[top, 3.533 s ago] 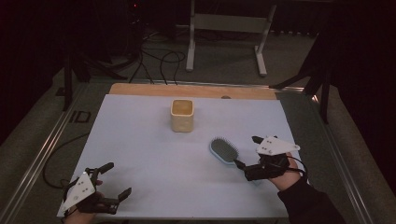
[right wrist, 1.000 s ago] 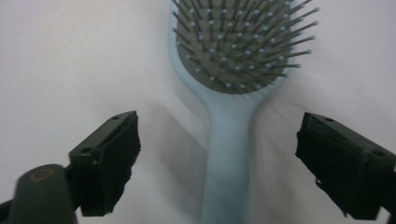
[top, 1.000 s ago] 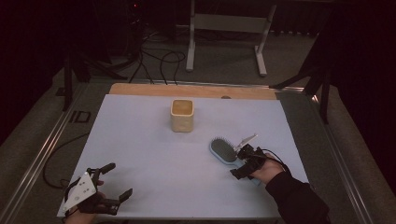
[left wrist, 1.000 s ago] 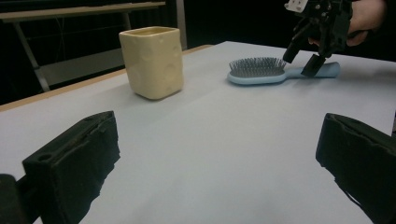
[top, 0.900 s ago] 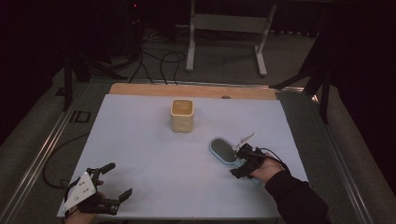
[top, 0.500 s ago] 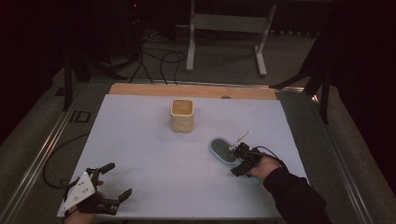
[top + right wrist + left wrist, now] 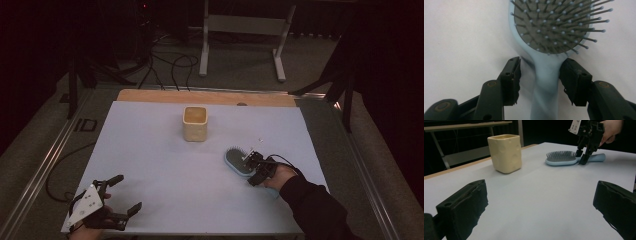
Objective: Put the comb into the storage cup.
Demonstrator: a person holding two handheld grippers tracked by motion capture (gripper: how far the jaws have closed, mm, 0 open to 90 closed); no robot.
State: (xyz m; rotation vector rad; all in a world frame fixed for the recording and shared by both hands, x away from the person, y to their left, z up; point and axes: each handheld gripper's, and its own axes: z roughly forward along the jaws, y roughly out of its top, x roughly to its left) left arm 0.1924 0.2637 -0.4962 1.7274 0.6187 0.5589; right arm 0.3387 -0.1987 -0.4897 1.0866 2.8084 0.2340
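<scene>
A light blue hairbrush (image 7: 236, 161) lies bristles up on the white sheet (image 7: 150, 150), right of centre. My right gripper (image 7: 252, 167) points down over the neck of its handle (image 7: 545, 82). The jaws have just been closing with the handle between them. The right-hand pad (image 7: 574, 80) sits against the handle, while a gap remains at the other pad, so the gripper counts as open. The left gripper view shows that gripper (image 7: 581, 157) astride the hairbrush (image 7: 561, 158). My left gripper (image 7: 127, 192) rests open at the near left corner, with nothing between its jaws (image 7: 541, 195).
A cream square cup (image 7: 195, 124) stands upright near the far middle of the sheet, well apart from the brush; in the left gripper view this cup (image 7: 504, 152) is at upper left. A wooden strip (image 7: 200, 96) borders the sheet's far edge. Cables and a metal stand lie on the floor beyond.
The right gripper moved left from beside the brush onto its handle, and its jaws narrowed around it. The brush, the cup and the left gripper stayed put.
</scene>
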